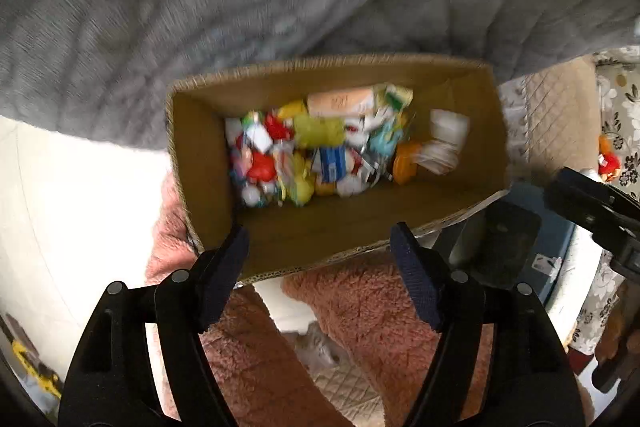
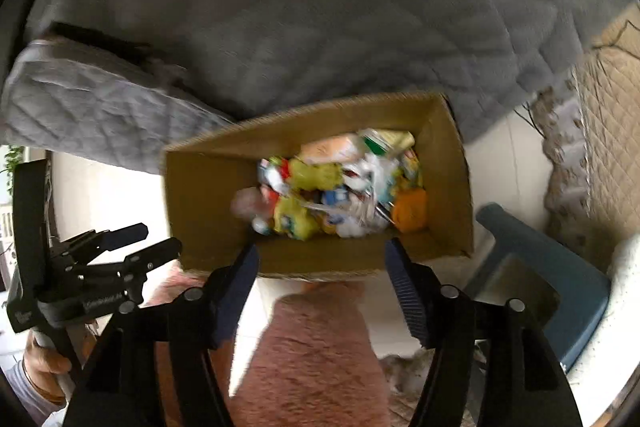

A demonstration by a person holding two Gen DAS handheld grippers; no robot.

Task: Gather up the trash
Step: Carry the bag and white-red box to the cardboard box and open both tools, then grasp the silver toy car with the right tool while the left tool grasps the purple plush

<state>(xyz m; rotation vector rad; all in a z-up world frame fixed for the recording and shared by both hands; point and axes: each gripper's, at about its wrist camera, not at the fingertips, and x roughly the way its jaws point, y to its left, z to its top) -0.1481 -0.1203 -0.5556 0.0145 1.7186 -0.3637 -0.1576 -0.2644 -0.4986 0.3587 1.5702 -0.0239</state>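
An open cardboard box (image 1: 208,155) sits below me, against a grey quilted cover. It holds a heap of colourful trash (image 1: 320,155): wrappers, an orange lid, white paper. The box also shows in the right wrist view (image 2: 200,203) with the trash (image 2: 336,191) in it. My left gripper (image 1: 320,259) is open and empty, just above the box's near edge. My right gripper (image 2: 320,267) is open and empty, over the same near edge. The left gripper also shows at the left of the right wrist view (image 2: 148,239), and the right one at the right of the left wrist view (image 1: 592,203).
A grey quilted cover (image 2: 320,27) lies behind the box. Pink fleece legs (image 2: 312,355) are below it. A blue plastic stool (image 2: 536,279) stands right of the box. A red-orange wrapper (image 1: 608,155) lies on a floral cloth at the far right.
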